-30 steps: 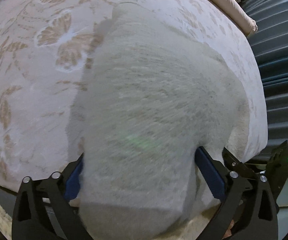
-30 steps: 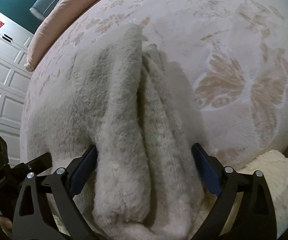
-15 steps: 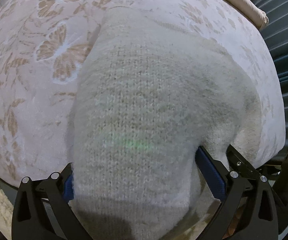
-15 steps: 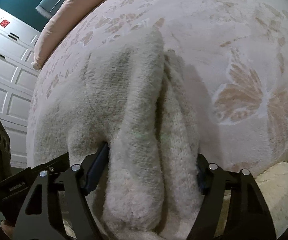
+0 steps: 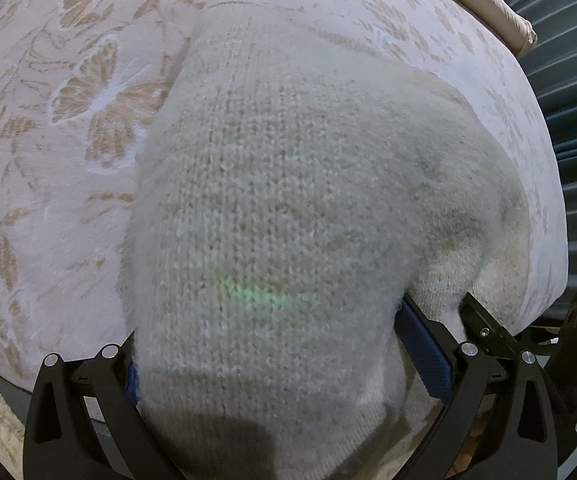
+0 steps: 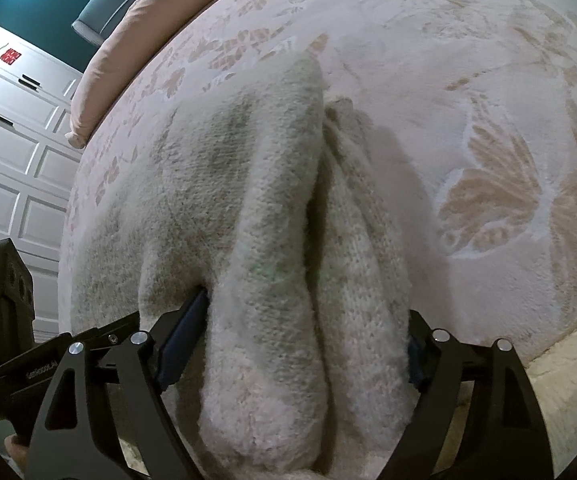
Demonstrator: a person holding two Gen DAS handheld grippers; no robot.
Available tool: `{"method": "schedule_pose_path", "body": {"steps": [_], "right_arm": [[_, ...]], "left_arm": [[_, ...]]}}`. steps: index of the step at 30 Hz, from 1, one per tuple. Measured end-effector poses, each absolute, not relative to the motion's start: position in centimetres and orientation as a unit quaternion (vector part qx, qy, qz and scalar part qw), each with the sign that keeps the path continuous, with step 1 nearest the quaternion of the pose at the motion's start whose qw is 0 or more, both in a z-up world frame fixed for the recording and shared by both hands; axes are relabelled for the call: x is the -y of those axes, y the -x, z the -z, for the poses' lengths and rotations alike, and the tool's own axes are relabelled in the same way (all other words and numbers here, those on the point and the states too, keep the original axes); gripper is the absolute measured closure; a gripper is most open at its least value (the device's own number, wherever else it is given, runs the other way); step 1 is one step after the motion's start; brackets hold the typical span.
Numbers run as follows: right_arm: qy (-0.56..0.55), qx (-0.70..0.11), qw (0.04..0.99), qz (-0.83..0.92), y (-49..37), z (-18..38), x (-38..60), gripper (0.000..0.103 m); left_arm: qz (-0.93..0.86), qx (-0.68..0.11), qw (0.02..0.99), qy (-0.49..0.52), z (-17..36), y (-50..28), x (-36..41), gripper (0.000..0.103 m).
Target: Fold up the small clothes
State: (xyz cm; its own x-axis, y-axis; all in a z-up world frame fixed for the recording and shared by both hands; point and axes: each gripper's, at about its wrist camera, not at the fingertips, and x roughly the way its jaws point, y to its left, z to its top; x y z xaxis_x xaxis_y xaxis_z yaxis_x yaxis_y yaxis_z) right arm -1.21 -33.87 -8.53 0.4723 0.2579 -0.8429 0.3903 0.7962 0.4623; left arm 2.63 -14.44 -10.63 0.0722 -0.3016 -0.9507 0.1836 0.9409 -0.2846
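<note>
A cream knitted garment point(image 5: 288, 200) lies bunched on a pale blanket with a butterfly pattern point(image 5: 68, 200). In the left wrist view its thick bulge fills the gap of my left gripper point(image 5: 276, 360), whose blue pads point(image 5: 420, 344) bear on it from both sides. Seen from the right wrist, the same garment point(image 6: 272, 240) forms two long folds with a dark crease between them. Both folds sit between the jaws of my right gripper point(image 6: 300, 344), which are opening while the fabric still touches the pads point(image 6: 184, 332). Each gripper shows at the edge of the other's view.
The blanket point(image 6: 488, 120) covers a bed that ends just below the grippers. A pink bolster point(image 6: 120, 40) runs along its far edge. White panelled cupboards point(image 6: 8, 160) stand left, teal ribbed panels point(image 5: 576, 120) right, a fluffy cream rug point(image 6: 560, 368) lies below.
The right gripper's jaws drew in around the two folds, then widened slightly. The left gripper edged forward over the garment, which fills more of its view now.
</note>
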Motion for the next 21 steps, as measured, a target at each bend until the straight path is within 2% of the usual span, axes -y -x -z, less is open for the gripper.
{"method": "schedule_pose_path", "body": {"steps": [3, 6, 7, 8, 10, 12, 19, 20, 21], "right_arm": [[-0.315, -0.511, 0.799, 0.041, 1.3, 8.4, 33.9, 0.027], [-0.317, -0.507, 0.801, 0.033, 1.9, 7.4, 33.8, 0.051], [-0.320, -0.503, 0.802, 0.033, 2.2, 6.9, 33.9, 0.063], [-0.328, -0.499, 0.801, 0.032, 2.5, 6.3, 33.9, 0.067], [-0.339, -0.479, 0.809, 0.020, 3.6, 4.4, 33.8, 0.069], [-0.331, -0.458, 0.825, 0.017, 4.9, 1.7, 33.2, 0.070], [-0.297, -0.372, 0.879, 0.038, 8.6, -7.8, 32.5, 0.070], [-0.290, -0.359, 0.887, 0.039, 8.8, -9.1, 32.2, 0.070], [-0.284, -0.343, 0.895, 0.035, 8.9, -10.4, 31.8, 0.070]], "left_arm": [[0.167, -0.659, 0.732, 0.040, 10.6, -2.6, 14.5, 0.005], [0.173, -0.658, 0.733, 0.026, 9.9, -2.2, 14.9, 0.005], [0.180, -0.657, 0.731, 0.020, 9.6, -2.1, 15.1, 0.005], [0.188, -0.657, 0.730, 0.016, 9.2, -1.9, 15.3, 0.006], [0.215, -0.651, 0.728, 0.005, 8.0, -1.3, 16.0, 0.008], [0.243, -0.638, 0.731, 0.003, 6.2, -0.4, 16.4, 0.014], [0.348, -0.563, 0.748, 0.040, -1.6, 1.2, 16.4, 0.015], [0.364, -0.542, 0.756, 0.043, -3.2, 1.4, 16.2, 0.018], [0.405, -0.503, 0.762, 0.052, -5.8, 1.9, 16.0, 0.031]]}}
